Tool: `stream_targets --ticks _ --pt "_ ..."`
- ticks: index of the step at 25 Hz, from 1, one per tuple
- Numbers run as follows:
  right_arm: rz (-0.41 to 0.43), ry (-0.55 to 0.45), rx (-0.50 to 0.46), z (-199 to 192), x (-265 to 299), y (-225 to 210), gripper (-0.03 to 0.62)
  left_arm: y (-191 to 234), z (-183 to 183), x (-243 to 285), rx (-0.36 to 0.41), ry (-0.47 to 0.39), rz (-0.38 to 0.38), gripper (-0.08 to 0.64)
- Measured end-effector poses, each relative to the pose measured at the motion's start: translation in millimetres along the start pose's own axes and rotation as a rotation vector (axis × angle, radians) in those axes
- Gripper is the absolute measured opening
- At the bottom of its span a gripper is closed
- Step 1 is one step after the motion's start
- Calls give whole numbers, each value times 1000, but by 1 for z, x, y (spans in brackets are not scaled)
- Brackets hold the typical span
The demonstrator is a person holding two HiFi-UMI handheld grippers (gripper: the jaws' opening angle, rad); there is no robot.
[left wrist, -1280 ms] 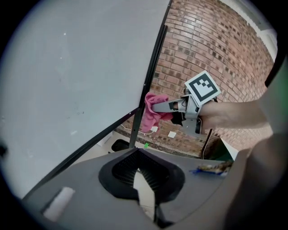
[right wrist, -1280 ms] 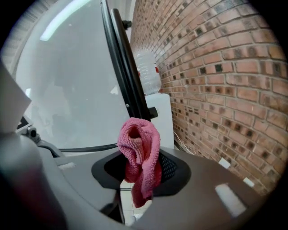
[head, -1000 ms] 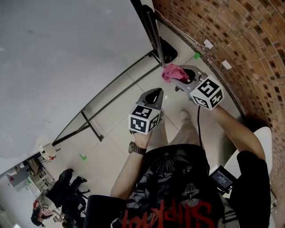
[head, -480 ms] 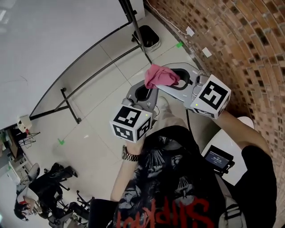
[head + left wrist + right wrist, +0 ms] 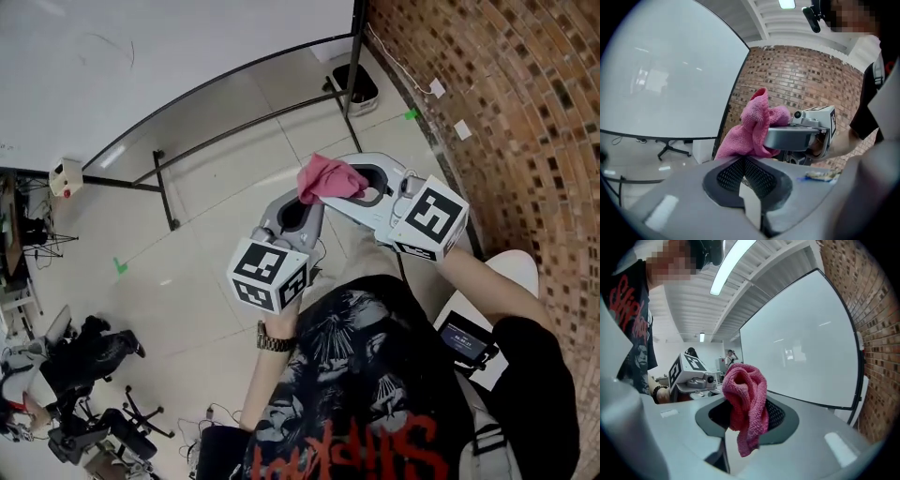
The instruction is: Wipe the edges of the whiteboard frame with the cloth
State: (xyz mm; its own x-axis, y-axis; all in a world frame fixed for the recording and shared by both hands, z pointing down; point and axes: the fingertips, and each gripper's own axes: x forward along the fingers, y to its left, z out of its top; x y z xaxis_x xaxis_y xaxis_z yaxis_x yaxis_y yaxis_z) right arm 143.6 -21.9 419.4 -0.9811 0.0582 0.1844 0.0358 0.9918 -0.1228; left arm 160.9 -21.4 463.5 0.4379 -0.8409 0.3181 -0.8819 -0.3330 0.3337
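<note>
A crumpled pink cloth [image 5: 328,178] [image 5: 746,404] sits clamped in my right gripper [image 5: 349,187] [image 5: 745,414], which is shut on it. My left gripper [image 5: 292,212] [image 5: 746,176] is shut with nothing between its jaws, just left of the cloth [image 5: 750,129] and close to the right gripper. Both are held in front of the person's chest, well off the board. The whiteboard [image 5: 141,56] with its thin black frame [image 5: 357,28] stands at the upper left; its right edge [image 5: 857,357] shows in the right gripper view.
A brick wall [image 5: 506,112] runs along the right. The board's black stand legs [image 5: 169,202] cross the tiled floor, with a wheeled foot [image 5: 354,84] by the wall. Office chairs [image 5: 89,375] stand at lower left, a white stool [image 5: 516,272] at right.
Both grippers have drawn back from the whiteboard's frame toward the body, the cloth still in the right one. The head view has swung, so the board now sits farther up and left.
</note>
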Motion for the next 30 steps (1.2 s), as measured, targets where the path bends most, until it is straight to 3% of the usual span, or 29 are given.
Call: stream_targets --ticks 2,5,7,10,14,22,30 --pt "40 -19 21 0 16 32 133 2 -9 -33 -16 -22 35 0" --pt "51 -30 -45 -23 -3 57 133 -16 -42 -34 -36 -26 44 0" --pt "61 -54 -52 -31 3 67 133 -6 -58 -40 -30 -23 91 0" --pt "86 -74 -39 0 56 86 133 34 -38 -86 -22 -35 200 0" --pt "118 -96 -24 41 88 123 133 45 -10 -143 -49 -66 292 0" --pt "265 -109 -31 51 110 163 133 56 -14 -189 -29 -76 490 0" --pt "356 -120 -45 65 131 184 133 68 -8 -222 -45 -119 590 0"
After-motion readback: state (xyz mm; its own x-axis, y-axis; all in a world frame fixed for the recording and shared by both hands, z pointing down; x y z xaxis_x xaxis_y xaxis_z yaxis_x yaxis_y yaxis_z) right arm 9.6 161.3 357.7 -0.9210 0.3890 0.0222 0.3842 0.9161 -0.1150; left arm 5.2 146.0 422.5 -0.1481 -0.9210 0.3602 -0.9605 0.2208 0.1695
